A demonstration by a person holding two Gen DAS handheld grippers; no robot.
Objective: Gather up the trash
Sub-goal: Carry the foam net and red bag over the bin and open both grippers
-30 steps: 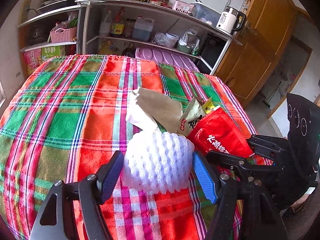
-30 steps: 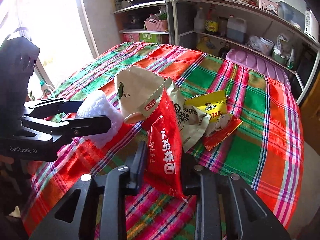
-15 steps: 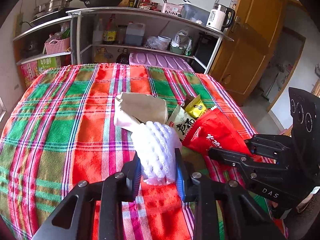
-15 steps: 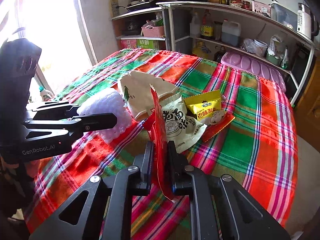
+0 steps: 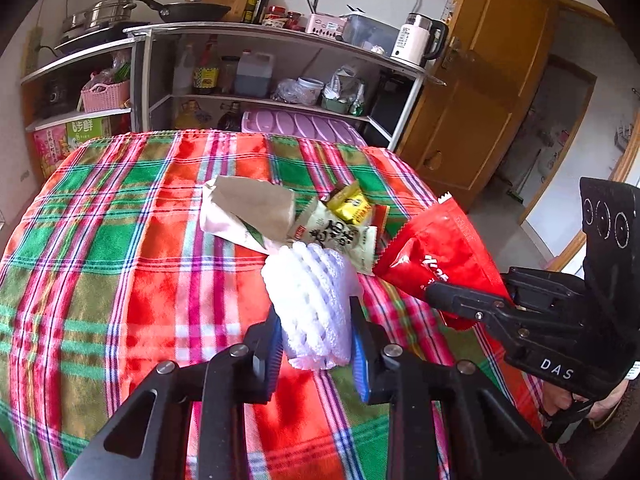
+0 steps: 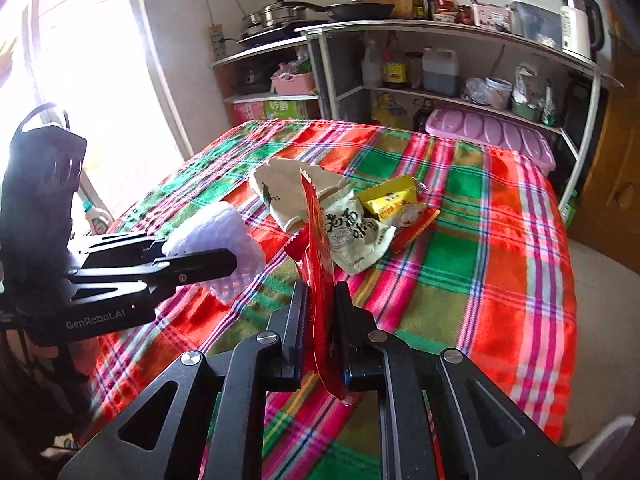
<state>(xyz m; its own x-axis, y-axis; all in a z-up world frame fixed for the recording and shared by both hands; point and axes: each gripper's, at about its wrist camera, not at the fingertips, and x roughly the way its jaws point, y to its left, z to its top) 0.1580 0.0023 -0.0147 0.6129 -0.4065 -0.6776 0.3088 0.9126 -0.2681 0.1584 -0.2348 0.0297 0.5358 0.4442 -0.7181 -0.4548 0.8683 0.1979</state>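
Over a plaid tablecloth before kitchen shelves, the left gripper squeezes a white foam net while the right gripper pinches a red wrapper, other wrappers lying mid-table.

The right gripper pinches a red snack packet edge-on, its top corner standing upright above the plaid tablecloth. At the left edge the left gripper squeezes a white foam net. Between and beyond them lies a small heap – a beige paper bag, a white wrapper, a yellow packet.
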